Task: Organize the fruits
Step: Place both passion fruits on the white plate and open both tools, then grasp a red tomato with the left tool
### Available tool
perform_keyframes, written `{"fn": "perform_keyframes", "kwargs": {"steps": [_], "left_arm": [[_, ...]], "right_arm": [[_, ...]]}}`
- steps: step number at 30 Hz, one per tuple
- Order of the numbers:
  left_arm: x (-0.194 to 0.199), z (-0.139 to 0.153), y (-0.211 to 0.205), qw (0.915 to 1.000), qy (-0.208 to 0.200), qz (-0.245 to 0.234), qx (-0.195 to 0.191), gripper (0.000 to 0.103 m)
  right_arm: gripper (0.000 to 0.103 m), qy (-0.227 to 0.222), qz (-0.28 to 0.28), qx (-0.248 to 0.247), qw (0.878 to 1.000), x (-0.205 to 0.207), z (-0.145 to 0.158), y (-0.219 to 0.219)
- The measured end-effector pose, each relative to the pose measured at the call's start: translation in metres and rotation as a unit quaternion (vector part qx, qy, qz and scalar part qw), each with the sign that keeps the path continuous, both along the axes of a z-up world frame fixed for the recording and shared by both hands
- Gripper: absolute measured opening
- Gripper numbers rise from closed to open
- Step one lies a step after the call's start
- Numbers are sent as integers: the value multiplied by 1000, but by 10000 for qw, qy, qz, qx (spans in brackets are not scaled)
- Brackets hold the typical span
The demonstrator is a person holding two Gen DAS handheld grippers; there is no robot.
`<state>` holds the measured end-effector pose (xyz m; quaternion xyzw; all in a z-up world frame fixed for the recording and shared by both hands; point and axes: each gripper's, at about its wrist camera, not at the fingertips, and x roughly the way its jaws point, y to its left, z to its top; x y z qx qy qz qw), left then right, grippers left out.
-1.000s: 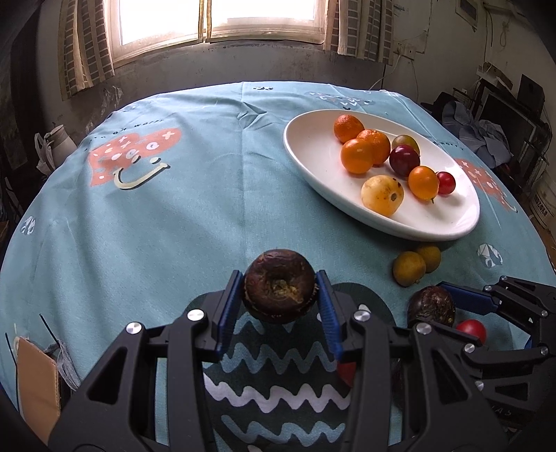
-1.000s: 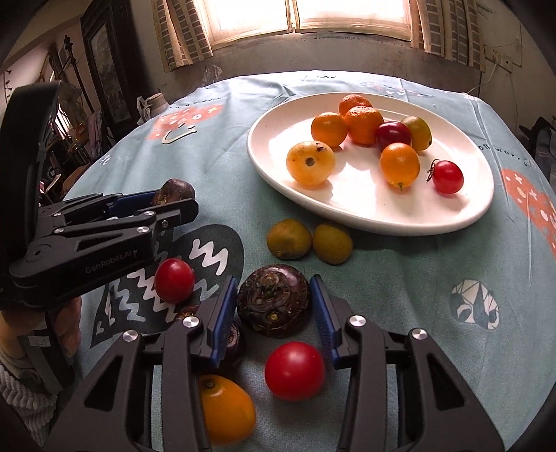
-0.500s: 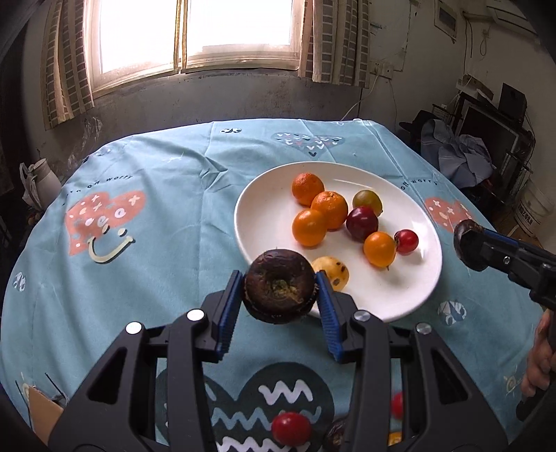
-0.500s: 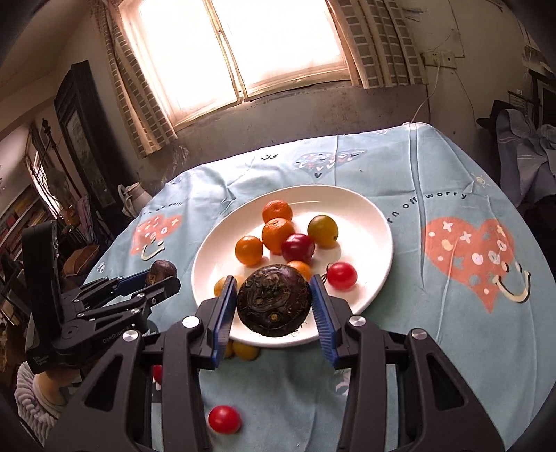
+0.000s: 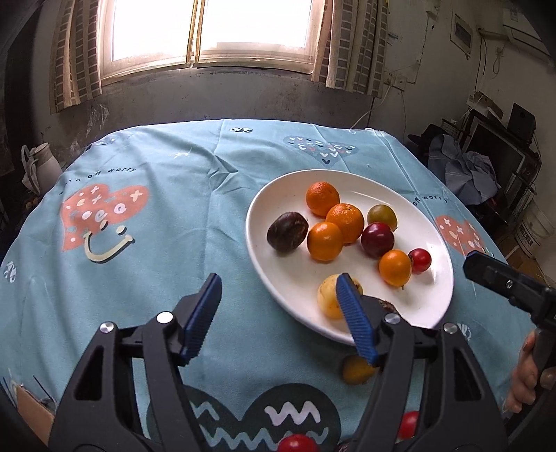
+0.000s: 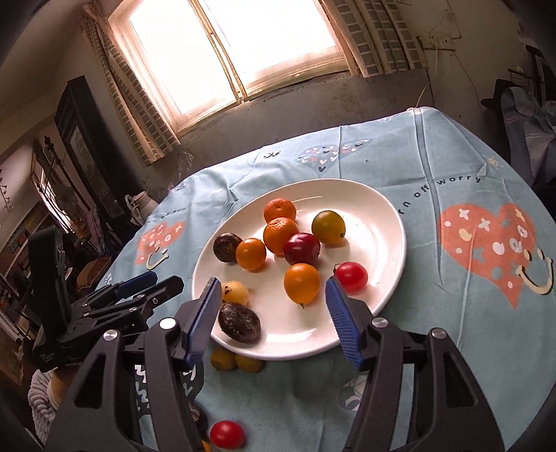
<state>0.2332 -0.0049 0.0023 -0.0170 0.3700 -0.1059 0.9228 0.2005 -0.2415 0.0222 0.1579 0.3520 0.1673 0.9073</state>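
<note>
Tablecloth (image 5: 166, 243): pale blue, heart prints, covers the whole round table under the window (image 5: 208, 31). Unchanged from the earlier frames.

Plate (image 6: 375, 222): white oval, right of centre in the left wrist view (image 5: 410, 212). It now carries two dark passion fruits it lacked half a second ago.

Left gripper (image 5: 278, 309): jaws spread wide, nothing between them. Half a second ago they clamped a dark passion fruit. It hangs over bare cloth at the plate's near-left edge, its right finger overlapping the rim. Seen from the right wrist view (image 6: 153, 285), low at left, beside the plate.

Right gripper (image 6: 272, 309): also wide apart and empty, above the plate's near rim. Half a second ago it held the second passion fruit. In the left wrist view only its tip shows at the right edge (image 5: 486, 271).

First passion fruit (image 5: 287, 231): lies on the plate's left side, just beside an orange (image 5: 325, 241). Also visible from the right (image 6: 227, 246).

Second passion fruit (image 6: 239, 322): lies on the plate's near-left edge, touching a yellow fruit (image 6: 235, 293). Mostly hidden behind the finger in the left view.

Other plate fruit unchanged: oranges, plum (image 6: 301, 248), cherry tomato (image 6: 351, 276).

Still off the plate: two small yellow fruits (image 6: 236, 360) at its near rim, a red tomato (image 6: 226, 434) further toward the camera.
</note>
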Motion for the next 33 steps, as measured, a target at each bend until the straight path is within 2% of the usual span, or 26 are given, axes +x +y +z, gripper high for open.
{"fn": "perform_keyframes", "kwargs": {"steps": [8,11,17,20,22,24,25,30,33], "left_arm": [[-80,-30,31,9994,247,-54,230,72],[-92,-35,31,9992,326,-194,133,72],[-97,-46,10,9965,411,-575,436,71],[-98,-47,5,9957,404,-668,491,63],[-96,-48,6,9955,470,-729,368,55],[-96,-50,6,9949,543,-805,284,39],[-95,-51,5,9945,570,-840,274,36],[-95,-53,4,9936,619,-930,179,29],[-98,-48,4,9948,492,-835,328,28]], "right_arm": [[64,28,-42,273,9996,-50,-10,-10],[64,208,-127,417,9988,-53,-18,-18],[64,275,-209,368,9987,-49,-20,-21],[64,232,-174,324,9991,-50,-18,-18],[64,196,-183,298,9992,-50,-16,-18],[64,198,-195,300,9992,-51,-16,-18],[64,209,-205,294,9991,-50,-17,-18],[64,233,-210,271,9991,-50,-18,-18],[64,265,-172,247,9992,-49,-20,-16]]}}
